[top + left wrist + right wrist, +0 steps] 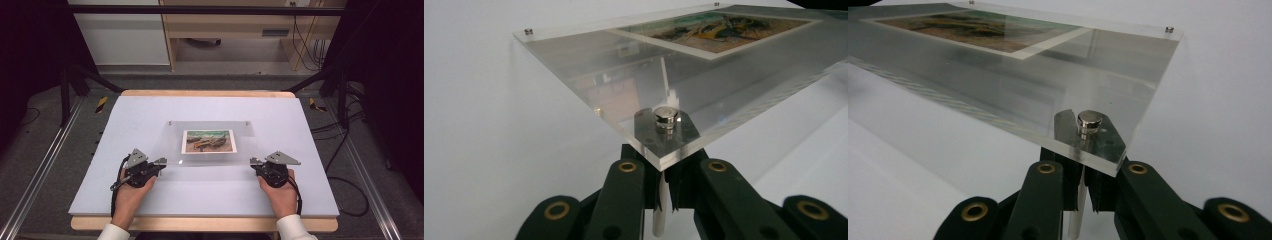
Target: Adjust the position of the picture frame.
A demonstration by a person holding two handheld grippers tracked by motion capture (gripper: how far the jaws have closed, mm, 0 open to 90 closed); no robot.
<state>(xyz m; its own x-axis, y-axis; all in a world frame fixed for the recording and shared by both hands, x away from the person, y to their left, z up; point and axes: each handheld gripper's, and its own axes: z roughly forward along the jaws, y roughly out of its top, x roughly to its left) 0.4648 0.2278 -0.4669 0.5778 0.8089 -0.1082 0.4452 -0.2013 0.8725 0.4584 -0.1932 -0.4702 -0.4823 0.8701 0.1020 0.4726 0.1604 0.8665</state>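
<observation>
A clear acrylic photo frame [210, 142] lies near the middle of a white table [150, 115], and every place here is given from that frame. It is a thick see-through panel with a small landscape photo [208, 141] showing through at its centre. Round metal studs sit at its corners; the two far ones appear as small dots along its far edge. At the frame's near left corner sits the left gripper [159, 162], held in a person's left hand [131, 192]. At the frame's near right corner sits the right gripper [255, 162], held in the right hand [283, 194]. A white sleeve shows at each wrist. In the left gripper view, the black jaws are clenched on a thin clear post [662, 200] that hangs below the near left corner, directly under its metal stud [666, 119]. In the right gripper view, the jaws are likewise clenched on a thin clear post [1078, 200] below the near right corner, under that corner's metal stud [1089, 122]. Both gripper views show the panel's near edge raised off the table surface. A cable trails from each gripper back toward the person.
</observation>
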